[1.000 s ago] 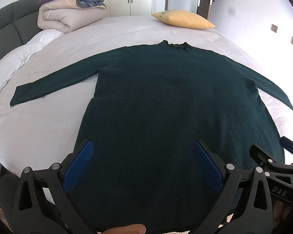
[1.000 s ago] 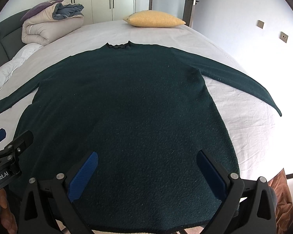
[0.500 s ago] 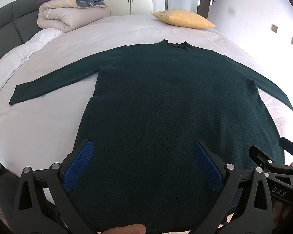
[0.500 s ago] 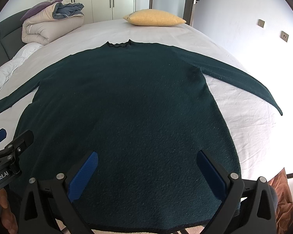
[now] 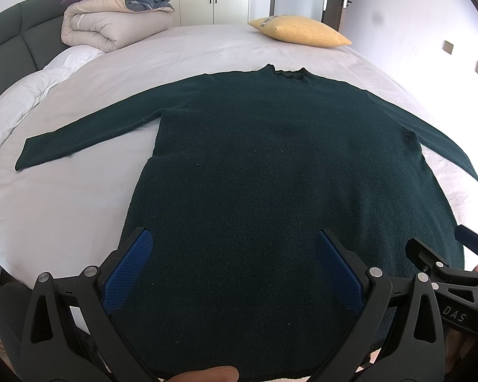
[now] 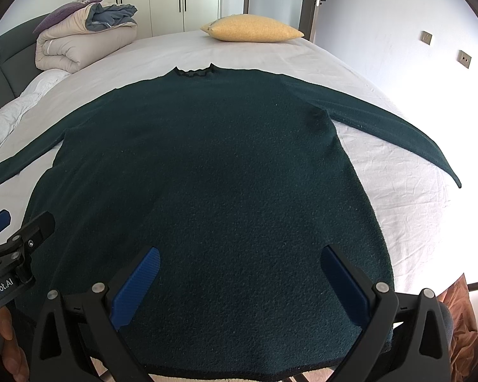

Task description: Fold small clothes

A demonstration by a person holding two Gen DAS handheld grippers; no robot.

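A dark green knit sweater (image 5: 271, 165) lies flat on the bed, collar at the far end, both sleeves spread out to the sides; it also shows in the right wrist view (image 6: 213, 175). My left gripper (image 5: 232, 267) is open and empty, hovering over the left part of the hem. My right gripper (image 6: 239, 281) is open and empty over the right part of the hem. Each gripper shows at the edge of the other's view.
The bed has a white sheet (image 5: 79, 102). A folded duvet (image 5: 111, 22) sits at the far left by the dark headboard (image 5: 6, 51). A yellow pillow (image 5: 299, 31) lies at the far end. A white wall (image 6: 414, 31) is on the right.
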